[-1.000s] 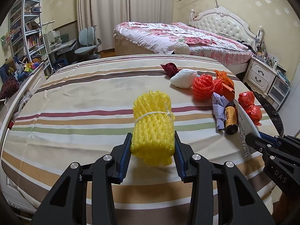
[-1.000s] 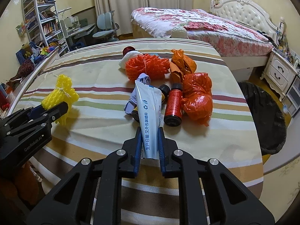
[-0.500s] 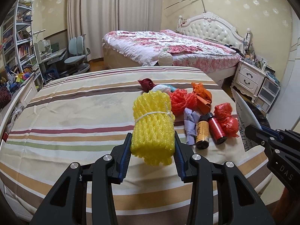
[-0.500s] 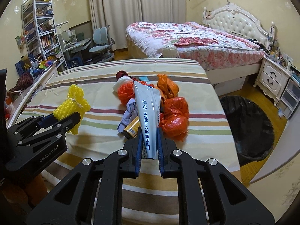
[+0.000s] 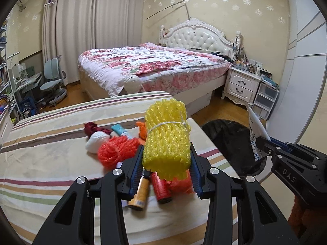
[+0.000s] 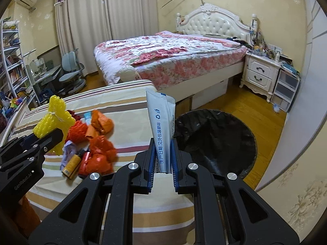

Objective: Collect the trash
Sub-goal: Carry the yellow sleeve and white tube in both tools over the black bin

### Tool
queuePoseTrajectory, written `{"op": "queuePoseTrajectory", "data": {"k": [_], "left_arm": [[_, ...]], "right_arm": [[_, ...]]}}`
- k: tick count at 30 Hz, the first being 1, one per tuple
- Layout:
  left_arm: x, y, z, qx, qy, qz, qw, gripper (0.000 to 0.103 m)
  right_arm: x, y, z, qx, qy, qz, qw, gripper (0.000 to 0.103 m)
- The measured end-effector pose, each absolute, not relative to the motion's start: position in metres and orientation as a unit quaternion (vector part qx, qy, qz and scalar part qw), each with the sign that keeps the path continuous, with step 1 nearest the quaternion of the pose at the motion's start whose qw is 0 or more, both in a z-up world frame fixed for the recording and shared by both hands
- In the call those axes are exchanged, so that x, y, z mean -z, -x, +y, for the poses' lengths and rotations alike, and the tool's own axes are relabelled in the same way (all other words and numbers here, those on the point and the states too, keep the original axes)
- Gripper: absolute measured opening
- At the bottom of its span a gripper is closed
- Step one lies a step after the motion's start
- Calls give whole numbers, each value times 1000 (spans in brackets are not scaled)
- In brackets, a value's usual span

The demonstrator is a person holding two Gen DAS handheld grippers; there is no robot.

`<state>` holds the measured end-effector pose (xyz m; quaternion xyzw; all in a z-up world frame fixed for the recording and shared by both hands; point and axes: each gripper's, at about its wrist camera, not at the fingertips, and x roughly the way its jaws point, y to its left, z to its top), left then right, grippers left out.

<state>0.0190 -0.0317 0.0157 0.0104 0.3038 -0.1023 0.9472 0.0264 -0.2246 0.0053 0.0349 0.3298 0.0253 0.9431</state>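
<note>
Striped bed: a bed with a cream cover banded in brown, red and green is lying in the foreground and carrying the loose trash near its right edge.
Trash bin: a round bin lined with a black plastic bag is standing on the wooden floor just beside the striped bed's right edge, mouth facing up.
Left gripper: the left gripper is holding a yellow foam fruit-net roll tied with white string; its blue-padded fingers are pressing on both sides of the roll at a medium spread, lifted clear above the trash pile.
Right gripper: the right gripper is pinching a flattened white tube printed with blue text; its fingers are standing narrow, nearly together, on the tube's lower end. The tube is pointing upward, partly in front of the bin's near rim.
Trash pile: an orange foam net ball, crumpled red-orange plastic bags, a folded orange wrapper and a crumpled pale lilac paper are lying bunched together on the striped cover.
Bottles: a small amber bottle with a dark cap and a small red bottle are lying on their sides, just beside each other, below the yellow roll in the left wrist view.
Smaller items: a white wad, a dark red crumpled scrap and a light blue tube are lying at the far side of the pile.
</note>
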Motion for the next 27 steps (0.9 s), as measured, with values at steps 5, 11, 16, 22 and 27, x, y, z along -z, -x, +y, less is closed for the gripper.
{"op": "queuePoseTrajectory", "data": {"k": [5, 11, 16, 22, 27], "left_arm": [[-9, -46, -71, 124, -19, 306, 944, 41], [5, -76, -107, 133, -33, 320, 938, 41], [14, -99, -131, 137, -39, 330, 933, 41], [24, -117, -154, 139, -55, 341, 928, 41], [33, -129, -167, 136, -62, 356, 923, 41]], "right_arm": [[13, -47, -257, 8, -42, 341, 939, 14], [30, -65, -288, 33, -56, 353, 933, 14], [38, -81, -307, 42, -65, 361, 929, 14], [44, -96, -321, 46, -77, 367, 926, 14], [48, -106, -330, 47, -84, 375, 922, 14]]}}
